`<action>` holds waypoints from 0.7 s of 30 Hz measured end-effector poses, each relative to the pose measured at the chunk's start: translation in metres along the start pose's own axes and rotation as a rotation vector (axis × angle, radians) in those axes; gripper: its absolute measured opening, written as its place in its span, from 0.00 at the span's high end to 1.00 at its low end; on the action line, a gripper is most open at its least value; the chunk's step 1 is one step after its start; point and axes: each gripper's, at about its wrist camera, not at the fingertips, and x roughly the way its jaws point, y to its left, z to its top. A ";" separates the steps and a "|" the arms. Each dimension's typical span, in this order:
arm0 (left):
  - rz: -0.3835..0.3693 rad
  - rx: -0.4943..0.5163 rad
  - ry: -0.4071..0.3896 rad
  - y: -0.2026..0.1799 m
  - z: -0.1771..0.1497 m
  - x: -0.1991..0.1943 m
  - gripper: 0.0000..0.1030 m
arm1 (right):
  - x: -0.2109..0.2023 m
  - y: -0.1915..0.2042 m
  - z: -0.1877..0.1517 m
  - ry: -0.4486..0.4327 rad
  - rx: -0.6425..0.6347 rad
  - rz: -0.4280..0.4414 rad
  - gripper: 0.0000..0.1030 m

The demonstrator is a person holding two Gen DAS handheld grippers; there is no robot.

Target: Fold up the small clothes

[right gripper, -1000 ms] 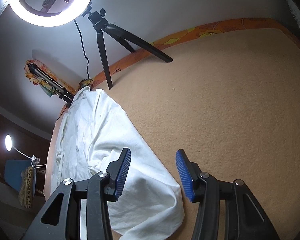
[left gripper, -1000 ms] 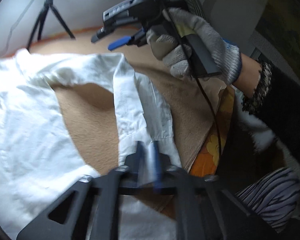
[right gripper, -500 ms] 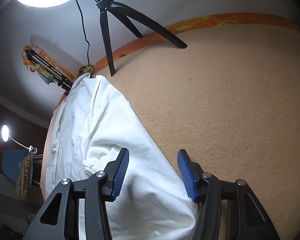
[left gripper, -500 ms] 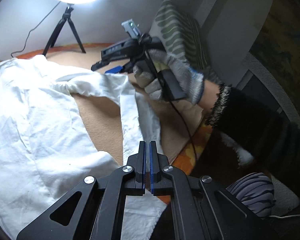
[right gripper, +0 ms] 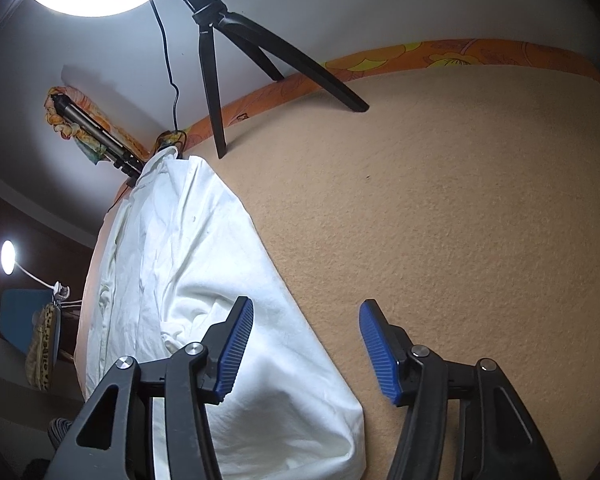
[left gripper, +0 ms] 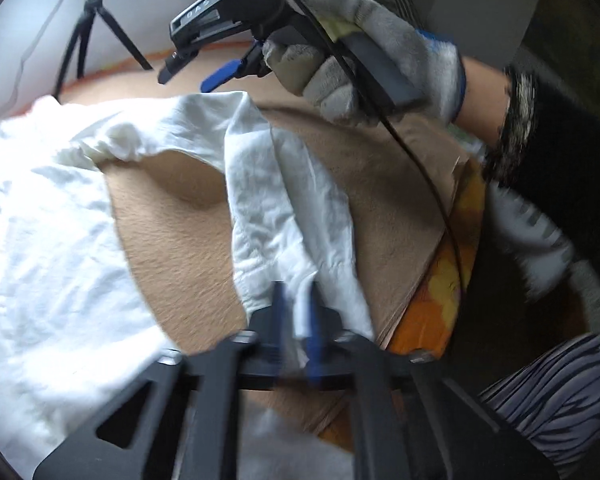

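A white shirt (left gripper: 40, 240) lies spread on a tan blanket (left gripper: 180, 248). Its sleeve (left gripper: 284, 200) runs from the shoulder down to my left gripper (left gripper: 296, 312), which is shut on the sleeve's cuff end; the view is blurred. My right gripper (left gripper: 204, 74), held by a gloved hand (left gripper: 364, 60), hovers open above the shoulder end of the sleeve. In the right wrist view my right gripper (right gripper: 306, 344) is open and empty, just above the shirt's folded edge (right gripper: 236, 280) and the tan blanket (right gripper: 460, 220).
A ring light on a black tripod (right gripper: 228, 64) stands at the blanket's far edge by the wall. An orange flowered sheet (left gripper: 440, 300) marks the bed's near edge. A striped cloth (left gripper: 548, 392) lies beyond it at the right.
My left gripper has dropped closer to the blanket and now pinches the sleeve cuff. My right gripper has moved slightly, still open above the sleeve's shoulder end.
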 end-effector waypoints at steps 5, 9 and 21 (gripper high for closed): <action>-0.174 -0.193 -0.082 0.026 0.007 -0.034 0.99 | 0.007 -0.004 -0.001 0.015 -0.005 0.015 0.43; -0.170 -0.209 -0.152 0.032 0.001 -0.073 0.99 | 0.007 -0.006 -0.001 0.011 -0.004 0.040 0.43; -0.147 -0.236 -0.202 0.028 -0.013 -0.091 0.99 | 0.019 0.004 -0.001 0.047 0.003 0.127 0.43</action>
